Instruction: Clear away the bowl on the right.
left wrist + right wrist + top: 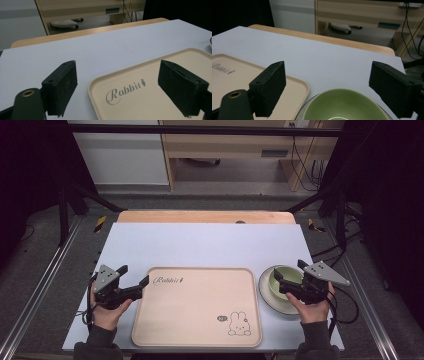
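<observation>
A beige tray with "Rabbit" lettering and a rabbit drawing lies at the middle of the white tabletop. Right of it, a green bowl sits on a white plate. My left gripper is open at the tray's near-left corner, holding nothing. In the left gripper view that gripper has its jaws either side of the tray's corner. My right gripper hovers open over the bowl. The right gripper view has the bowl just below the spread jaws of that gripper, with the tray at left.
A wooden strip edges the table's far side. Black frame bars stand at both sides, and cables trail on the floor at right. A pale wooden cabinet stands beyond the table.
</observation>
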{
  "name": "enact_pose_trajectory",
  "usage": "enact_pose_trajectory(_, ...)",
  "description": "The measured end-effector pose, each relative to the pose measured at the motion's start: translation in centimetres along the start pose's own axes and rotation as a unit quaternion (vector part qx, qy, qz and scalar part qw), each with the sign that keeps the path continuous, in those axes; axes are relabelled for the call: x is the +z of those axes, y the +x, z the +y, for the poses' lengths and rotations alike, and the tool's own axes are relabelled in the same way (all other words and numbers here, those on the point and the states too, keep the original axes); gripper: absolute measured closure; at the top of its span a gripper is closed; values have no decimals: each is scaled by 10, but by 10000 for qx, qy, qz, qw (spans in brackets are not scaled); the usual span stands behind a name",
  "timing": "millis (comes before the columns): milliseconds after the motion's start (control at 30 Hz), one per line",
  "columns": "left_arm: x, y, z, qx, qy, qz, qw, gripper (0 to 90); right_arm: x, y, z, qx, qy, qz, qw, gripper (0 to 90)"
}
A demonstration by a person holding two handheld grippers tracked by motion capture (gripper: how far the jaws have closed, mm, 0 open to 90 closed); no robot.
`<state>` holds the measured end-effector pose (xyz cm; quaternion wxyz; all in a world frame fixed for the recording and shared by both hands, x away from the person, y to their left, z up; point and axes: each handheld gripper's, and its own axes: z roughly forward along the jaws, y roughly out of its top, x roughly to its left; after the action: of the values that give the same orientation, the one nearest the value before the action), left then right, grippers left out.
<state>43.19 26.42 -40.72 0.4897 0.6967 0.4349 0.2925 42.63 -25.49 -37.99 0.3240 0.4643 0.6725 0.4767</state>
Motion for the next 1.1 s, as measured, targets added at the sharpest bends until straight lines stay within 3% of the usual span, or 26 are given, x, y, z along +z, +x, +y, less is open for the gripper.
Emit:
enact_pose_trajectory(533, 0, 0, 0, 16, 9, 1, 10000, 155, 8, -18, -12, 188, 515, -333, 9979, 192)
enact_pose_trajectory(1100, 1, -1, 0, 27, 18, 0, 10000, 156, 16, -38, -26, 435, 1001, -702, 9915, 256)
